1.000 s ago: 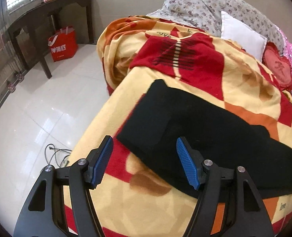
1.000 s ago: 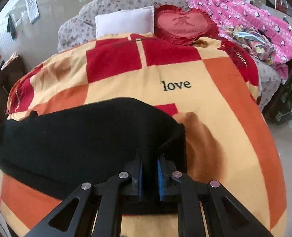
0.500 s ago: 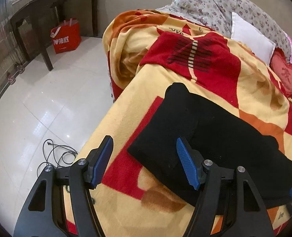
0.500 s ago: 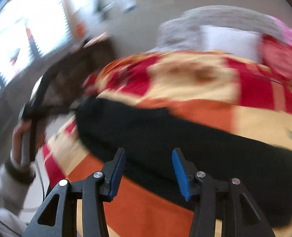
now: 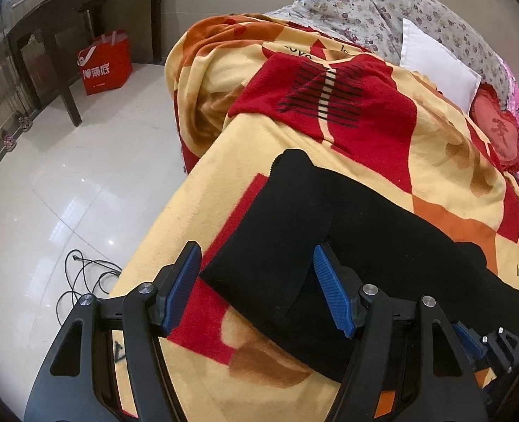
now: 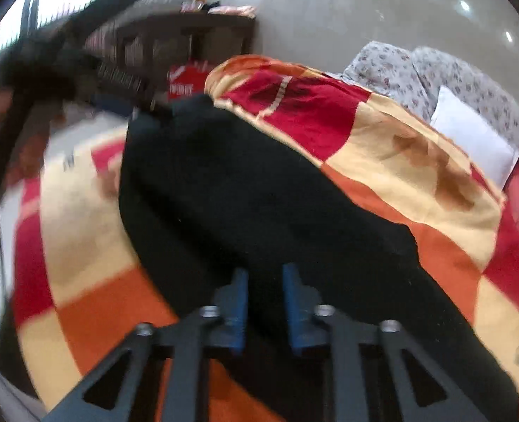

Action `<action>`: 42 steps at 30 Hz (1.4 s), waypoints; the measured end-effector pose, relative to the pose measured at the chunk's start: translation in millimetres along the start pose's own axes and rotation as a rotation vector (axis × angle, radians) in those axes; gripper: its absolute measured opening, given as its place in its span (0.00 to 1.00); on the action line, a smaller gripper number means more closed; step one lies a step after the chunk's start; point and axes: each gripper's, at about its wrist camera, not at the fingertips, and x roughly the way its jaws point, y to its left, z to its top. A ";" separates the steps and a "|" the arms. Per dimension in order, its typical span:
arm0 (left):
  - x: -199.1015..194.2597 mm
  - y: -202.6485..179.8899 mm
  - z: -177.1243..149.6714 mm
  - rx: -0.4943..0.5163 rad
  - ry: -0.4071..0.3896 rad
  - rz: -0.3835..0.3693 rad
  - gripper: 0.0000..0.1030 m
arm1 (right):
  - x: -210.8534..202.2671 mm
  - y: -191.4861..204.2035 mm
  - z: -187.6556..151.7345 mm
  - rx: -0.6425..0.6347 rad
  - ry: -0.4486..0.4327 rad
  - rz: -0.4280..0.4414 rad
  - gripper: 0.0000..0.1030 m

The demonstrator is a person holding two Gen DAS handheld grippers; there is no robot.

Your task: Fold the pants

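Pants [image 5: 333, 232]: black, lengthwise-folded, along bed's near edge.
Left gripper [image 5: 256, 288]: jaws wide, empty, over one end.
Right gripper [image 6: 264, 302]: jaws closing on cloth.
Next: likely crosswise fold.

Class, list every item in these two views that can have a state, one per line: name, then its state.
black pants: lying flat on the blanket, folded lengthwise
left gripper: open, above the pants' end, gripping nothing
right gripper: closing on the pants' near edge, fabric between its pads
patterned blanket: spread over the bed, bunched at the far corner
red shopping bag: upright on the floor
white pillow: leaning on the floral bedding
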 end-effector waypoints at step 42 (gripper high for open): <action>10.6 -48.3 -23.5 0.137 -0.039 0.080 0.70 | -6.3 -81.7 18.5 0.395 0.023 0.011 0.24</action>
